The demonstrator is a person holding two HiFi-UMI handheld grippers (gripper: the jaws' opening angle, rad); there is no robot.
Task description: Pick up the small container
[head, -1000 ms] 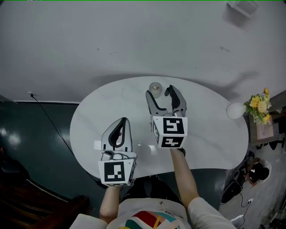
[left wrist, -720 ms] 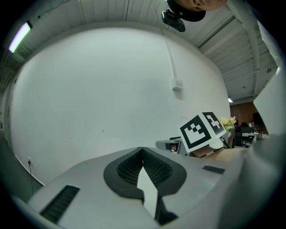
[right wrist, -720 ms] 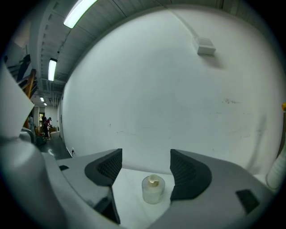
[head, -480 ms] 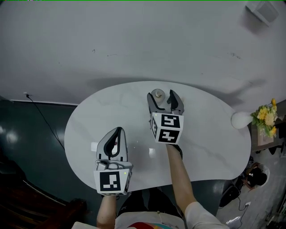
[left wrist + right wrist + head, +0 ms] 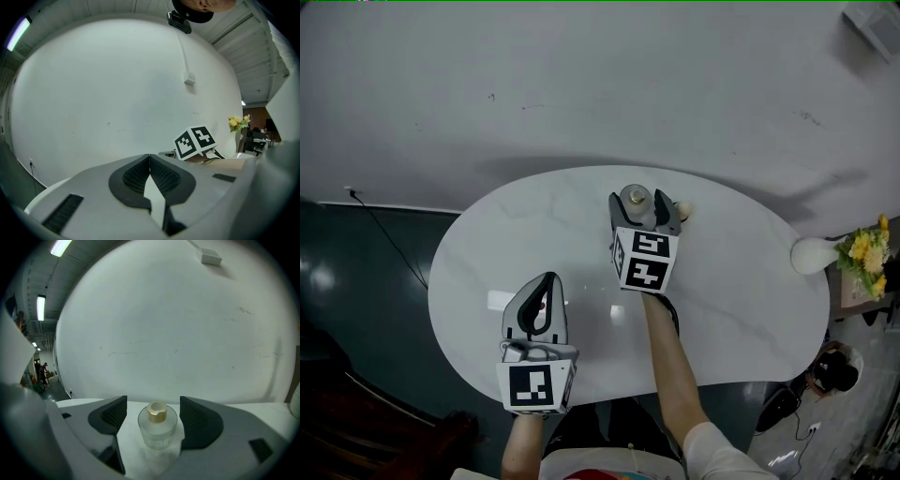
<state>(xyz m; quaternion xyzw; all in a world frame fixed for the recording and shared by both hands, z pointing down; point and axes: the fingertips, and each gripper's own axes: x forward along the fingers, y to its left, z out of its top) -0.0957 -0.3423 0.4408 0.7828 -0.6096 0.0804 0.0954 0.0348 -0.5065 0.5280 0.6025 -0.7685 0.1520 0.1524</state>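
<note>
The right claw (image 5: 644, 205) reaches over the far part of the white oval bench (image 5: 487, 267) with its jaws spread wide. In the right gripper view, the small container (image 5: 157, 428), a round frosted-glass jar with a gold cap (image 5: 157, 411), stands upright on the bench between the two jaws. A narrow gap shows on each side, so neither ribbed pad (image 5: 116, 414) touches the glass. The jar sits level with the pads, roughly centred between them. The right claw (image 5: 153, 414) is released and grips nothing. From the head view, the small container (image 5: 635, 198) lies close to the bench's far edge, near the pale wall (image 5: 581, 84).

The left claw (image 5: 546, 282) hovers over the near left part of the bench, well apart from the jar. In the left gripper view its jaws are clenched, the dark pads meeting along one line with nothing between them (image 5: 150, 169). Beyond them the right claw's marker cube (image 5: 194, 142) shows. A white vase (image 5: 812, 254) with yellow flowers (image 5: 866, 253) stands at the bench's right end.
</note>
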